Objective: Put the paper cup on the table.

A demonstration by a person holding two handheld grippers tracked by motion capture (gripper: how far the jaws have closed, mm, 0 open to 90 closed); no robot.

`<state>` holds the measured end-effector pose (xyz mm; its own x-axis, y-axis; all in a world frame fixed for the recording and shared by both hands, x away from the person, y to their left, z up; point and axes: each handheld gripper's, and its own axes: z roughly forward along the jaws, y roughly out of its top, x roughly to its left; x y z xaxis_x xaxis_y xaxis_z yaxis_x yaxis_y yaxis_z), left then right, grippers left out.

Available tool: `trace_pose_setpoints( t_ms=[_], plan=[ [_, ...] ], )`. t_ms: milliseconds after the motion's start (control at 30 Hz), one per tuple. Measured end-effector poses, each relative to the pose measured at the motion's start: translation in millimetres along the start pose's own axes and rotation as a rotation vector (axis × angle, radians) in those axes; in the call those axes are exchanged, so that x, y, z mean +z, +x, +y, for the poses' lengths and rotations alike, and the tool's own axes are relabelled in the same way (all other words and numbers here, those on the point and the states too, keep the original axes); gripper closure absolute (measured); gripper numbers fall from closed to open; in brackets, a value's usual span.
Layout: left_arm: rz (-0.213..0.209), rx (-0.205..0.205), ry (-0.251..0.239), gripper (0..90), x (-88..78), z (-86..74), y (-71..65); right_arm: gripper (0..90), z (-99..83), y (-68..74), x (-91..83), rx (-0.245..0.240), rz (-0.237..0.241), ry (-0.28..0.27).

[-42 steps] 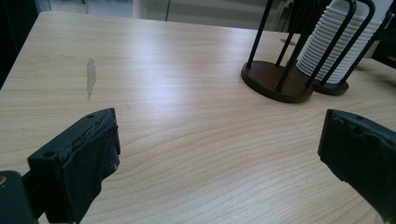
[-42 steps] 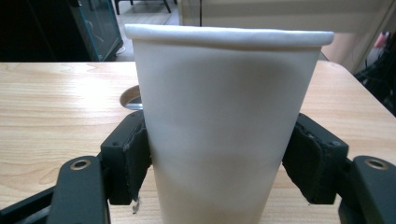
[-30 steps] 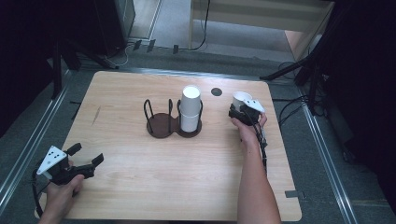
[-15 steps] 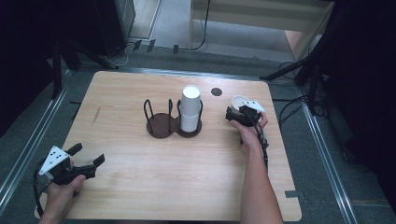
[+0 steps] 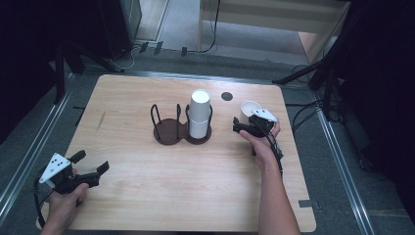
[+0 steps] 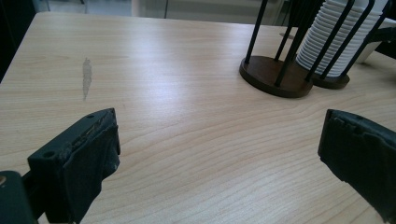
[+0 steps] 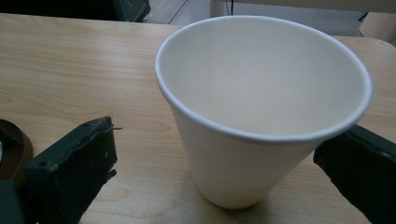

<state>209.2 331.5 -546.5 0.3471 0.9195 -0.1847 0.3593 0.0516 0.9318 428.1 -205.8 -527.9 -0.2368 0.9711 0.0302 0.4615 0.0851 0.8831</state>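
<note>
- High view: a white paper cup (image 5: 249,108) stands upright at the far right of the wooden desk (image 5: 186,196), just right of a dark two-ring cup holder (image 5: 182,128) whose right ring carries an upside-down stack of white cups (image 5: 199,113). The right claw (image 5: 240,127) sits beside the single cup. Judging by the layout, this cup was pulled from the stack and set apart so the next one can be taken.
- High view, near left corner: the left claw (image 5: 91,165) rests low with its jaws apart and empty, well away from the holder, apparently waiting its turn.
- Left gripper view: both jaws stand wide over bare desk, with the holder's wire posts and the ribbed stack at far right.
- Right gripper view: the cup stands on its base between the jaws, which have just been opening; neither pad (image 7: 70,168) presses its wall, so it stands free.
</note>
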Motion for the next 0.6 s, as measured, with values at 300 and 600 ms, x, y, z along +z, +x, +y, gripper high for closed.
trace_pose_setpoints(
  t_ms=[300, 600],
  plan=[
    [-0.004, -0.008, -0.002, 0.0, -0.2, 0.1, 0.7, 0.0, 2.3, -1.0, -22.4, 0.013, 0.043, -0.030],
    [-0.005, 0.000, 0.002, 0.0, 0.3, 0.0, -0.4, 0.0, 3.0, 1.7, -55.2, -0.006, 0.060, -0.056]
  ],
)
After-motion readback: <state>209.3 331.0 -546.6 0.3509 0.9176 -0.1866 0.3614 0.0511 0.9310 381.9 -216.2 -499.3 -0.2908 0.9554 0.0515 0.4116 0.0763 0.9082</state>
